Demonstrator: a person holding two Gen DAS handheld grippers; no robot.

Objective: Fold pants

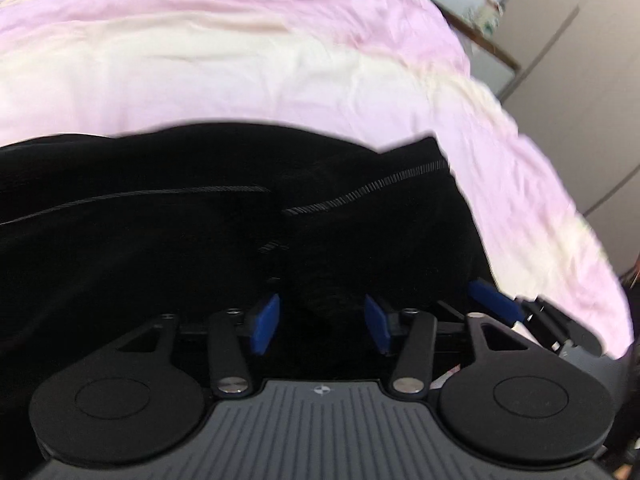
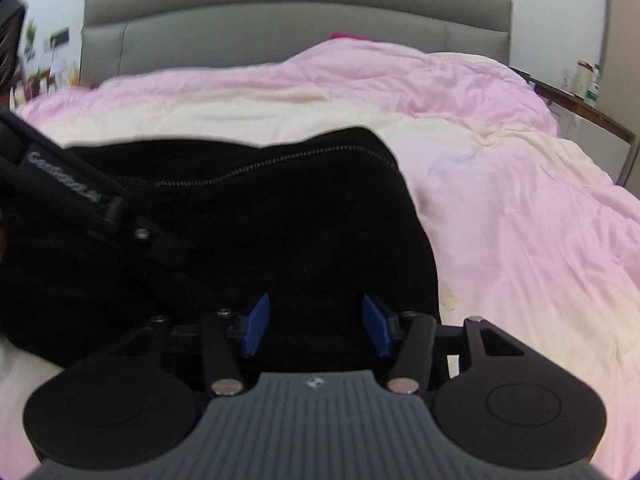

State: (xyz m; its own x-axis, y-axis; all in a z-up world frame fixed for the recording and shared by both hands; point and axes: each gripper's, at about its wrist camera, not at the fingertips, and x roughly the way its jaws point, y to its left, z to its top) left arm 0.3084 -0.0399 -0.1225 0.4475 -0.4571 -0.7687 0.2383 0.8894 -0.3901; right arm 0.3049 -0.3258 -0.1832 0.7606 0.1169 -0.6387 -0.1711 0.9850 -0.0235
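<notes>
Pants (image 1: 168, 232), black with a pale stitched seam, lie bunched on the pink-and-cream duvet (image 2: 520, 220) of a bed; a grey headboard (image 2: 296, 36) stands behind, a cluttered side shelf (image 2: 584, 104) to the right; left tongs (image 1: 322, 322) stand apart with dark cloth between the pads, grip unclear; right tongs (image 2: 316, 326) stand apart over the cloth, holding nothing.

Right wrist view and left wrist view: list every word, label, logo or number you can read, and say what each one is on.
Pale lettering on the left gripper's black arm, right wrist view: blurred, unreadable.
Small round emblem on the right gripper's grey ribbed plate: a mark, no letters.
Same emblem on the left gripper's plate: no letters.
Bottles on the side shelf: labels too small to read.
Black pants: no text visible.
</notes>
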